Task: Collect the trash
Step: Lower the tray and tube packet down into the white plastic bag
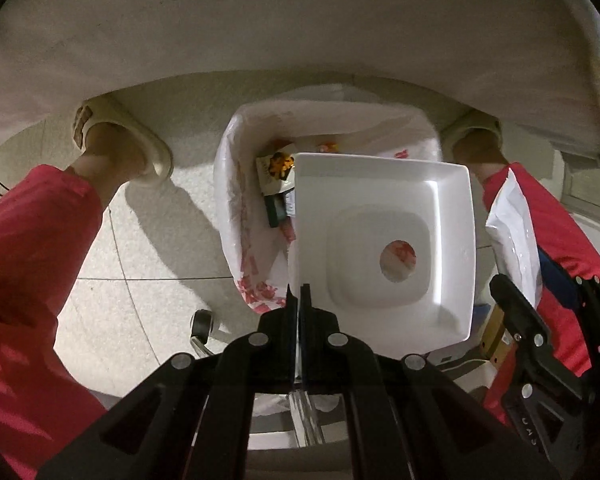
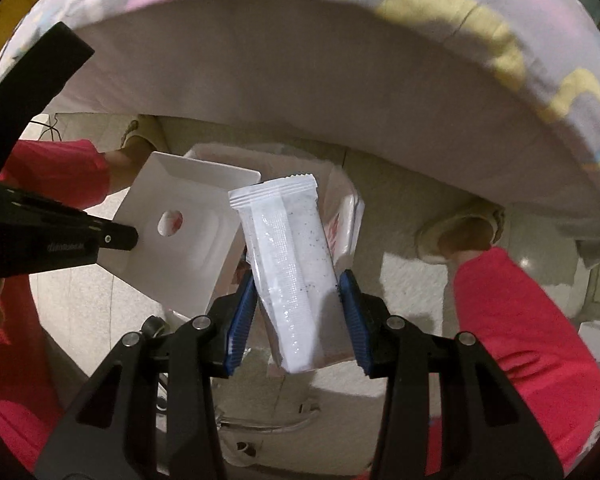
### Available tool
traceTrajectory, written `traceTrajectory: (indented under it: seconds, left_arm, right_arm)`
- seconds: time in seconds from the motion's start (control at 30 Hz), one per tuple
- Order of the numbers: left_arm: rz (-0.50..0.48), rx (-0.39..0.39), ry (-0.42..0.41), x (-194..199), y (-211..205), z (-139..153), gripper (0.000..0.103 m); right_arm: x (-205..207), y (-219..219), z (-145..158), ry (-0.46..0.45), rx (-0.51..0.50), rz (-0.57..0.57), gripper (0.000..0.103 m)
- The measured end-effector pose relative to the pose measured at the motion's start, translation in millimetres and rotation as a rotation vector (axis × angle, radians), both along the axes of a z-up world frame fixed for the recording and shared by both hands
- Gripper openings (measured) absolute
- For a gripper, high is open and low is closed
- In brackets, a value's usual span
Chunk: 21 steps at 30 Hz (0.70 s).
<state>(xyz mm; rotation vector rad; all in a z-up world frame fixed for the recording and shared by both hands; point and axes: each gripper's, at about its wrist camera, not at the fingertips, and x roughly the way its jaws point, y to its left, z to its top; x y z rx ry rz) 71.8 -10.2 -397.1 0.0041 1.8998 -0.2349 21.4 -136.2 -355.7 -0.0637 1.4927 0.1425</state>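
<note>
Trash bag [image 1: 236, 184] — tiled floor [image 1: 112, 264]; bedside

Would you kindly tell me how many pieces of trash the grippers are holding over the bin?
2: a white square tray in the left gripper, and a white sachet in the right gripper.

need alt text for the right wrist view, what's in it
The right gripper holds a white speckled sachet between its blue-padded fingers above a trash bin lined with a white and red plastic bag. To the left, the left gripper grips a white square tray with a round hole; red trouser legs flank the bin.
</note>
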Motion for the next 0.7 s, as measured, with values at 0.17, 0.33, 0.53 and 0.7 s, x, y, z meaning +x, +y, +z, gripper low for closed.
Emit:
traceTrajectory:
  seconds: [0.17,0.33,0.53,0.7]
  left_arm:
    - [0.007,0.003,0.036,2.6,-0.5,-13.8,0.002]
    - [0.01,0.017,0.065,5.3,-0.8,-29.2,0.002]
    - [0.016,0.041,0.098,11.3,-5.2,-48.8,0.002]
    - [0.011,0.06,0.121,16.7,-9.6,-62.1,0.003]
  right_arm:
    - [4.8,-0.6,-19.0,0.041,0.011,-0.025,0.042]
    - [8.1,-3.8,-39.3,0.078,0.025,-0.064,0.042]
    - [13.9,-2.7,-60.2,0.123,0.041,-0.109,0.042]
    - [16.1,-2.6,-75.8,0.16,0.04,-0.125,0.042]
